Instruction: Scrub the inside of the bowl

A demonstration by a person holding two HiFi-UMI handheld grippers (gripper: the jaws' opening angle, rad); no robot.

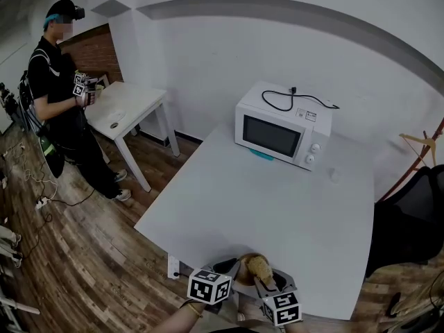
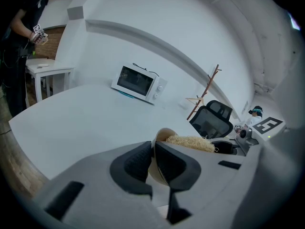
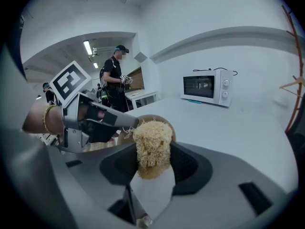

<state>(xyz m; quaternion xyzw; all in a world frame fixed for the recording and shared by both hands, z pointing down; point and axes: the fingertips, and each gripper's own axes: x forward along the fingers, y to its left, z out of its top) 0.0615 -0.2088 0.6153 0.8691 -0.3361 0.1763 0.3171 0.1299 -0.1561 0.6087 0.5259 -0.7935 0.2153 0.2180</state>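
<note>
- Pinching the rim of the tan bowl (image 2: 163, 133) with the left tongs (image 2: 153, 147), one pad inside the wall, one outside.
- Clamping a straw-coloured fibrous scrubber (image 3: 151, 144) in the right tongs (image 3: 152, 163), tuft up against the bowl's mouth.
- Holding the bowl by the near edge of the white bench (image 1: 277, 207), well apart from the microwave (image 1: 281, 127).

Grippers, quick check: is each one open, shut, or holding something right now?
Left gripper: closed on the rim of the bowl.
Right gripper: closed on the fibrous scrubber.
</note>
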